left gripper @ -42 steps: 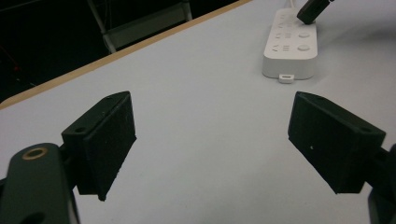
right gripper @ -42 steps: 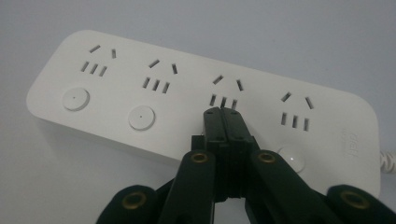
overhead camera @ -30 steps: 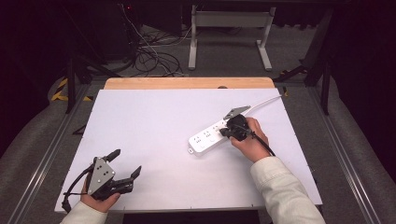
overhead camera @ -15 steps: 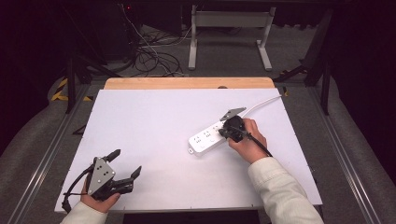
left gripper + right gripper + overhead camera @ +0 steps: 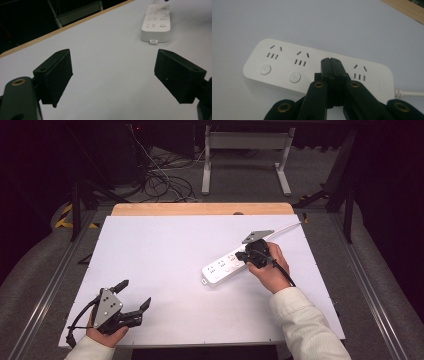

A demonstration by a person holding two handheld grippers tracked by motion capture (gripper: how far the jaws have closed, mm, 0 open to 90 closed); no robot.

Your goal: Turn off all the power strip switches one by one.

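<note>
A white power strip (image 5: 222,266) lies slantwise on the white table top, right of the middle, and its white cable (image 5: 285,229) runs off toward the far right. My right gripper (image 5: 242,255) is shut, and its joined jaw tips sit over the strip's top face (image 5: 274,65), between the second and third socket groups (image 5: 331,61). Whether the tips touch the strip I cannot tell. My left gripper (image 5: 134,293) rests near the front left corner, open wide with nothing between its jaws (image 5: 113,68). The strip's near end (image 5: 156,23) lies well beyond it.
The white board (image 5: 165,250) covers the table, with a wooden strip (image 5: 200,209) along its far edge. Beyond the table are floor cables (image 5: 165,180) and a grey metal stand (image 5: 245,150). Metal rails (image 5: 47,285) run along both sides.
My right gripper has shifted only slightly over the power strip. The left gripper and the strip have stayed where they were.
</note>
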